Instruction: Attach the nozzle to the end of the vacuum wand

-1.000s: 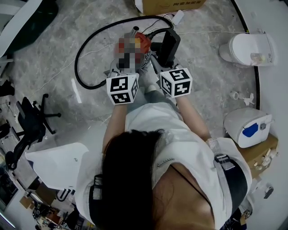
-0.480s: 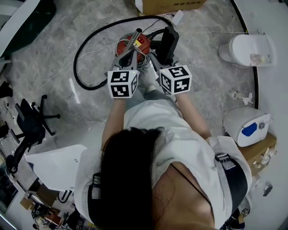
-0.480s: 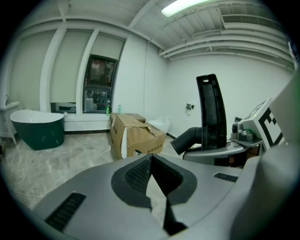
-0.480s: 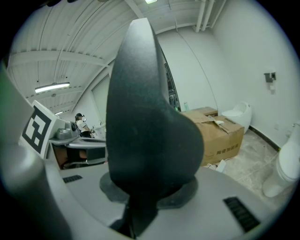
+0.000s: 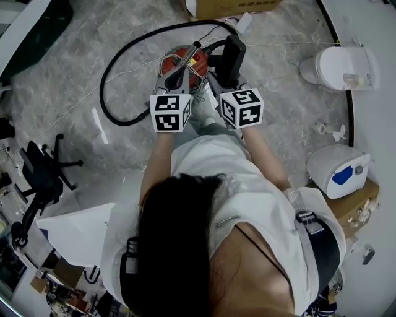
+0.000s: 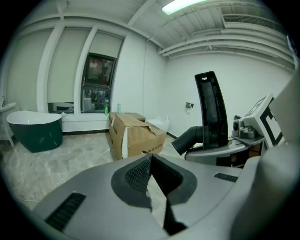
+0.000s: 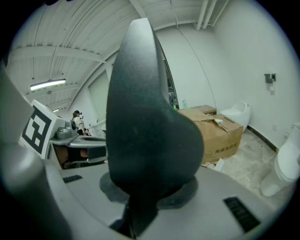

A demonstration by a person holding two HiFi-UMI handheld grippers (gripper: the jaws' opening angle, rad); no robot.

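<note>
A red vacuum canister [image 5: 180,60] stands on the floor in front of the person, with its black hose [image 5: 110,74] looping off to the left. My right gripper [image 5: 226,75] is shut on the black nozzle [image 5: 231,54], which stands upright just right of the canister. That nozzle [image 7: 145,126] fills the right gripper view, clamped at its base by my right gripper [image 7: 143,197]. In the left gripper view the nozzle [image 6: 210,112] shows at the right. My left gripper [image 5: 184,69] hovers over the canister. Its jaws [image 6: 152,158] are shut and hold nothing. I cannot pick out the wand's end for certain.
A cardboard box [image 5: 235,7] lies beyond the canister, with a white toilet [image 5: 339,67] at the right. A white-and-blue device [image 5: 339,173] sits at the right and an office chair [image 5: 38,173] at the left. A green bathtub [image 6: 35,130] stands far left.
Both grippers have moved a little forward and down toward the red canister. The nozzle went along in the right gripper, and neither gripper's jaws changed.
</note>
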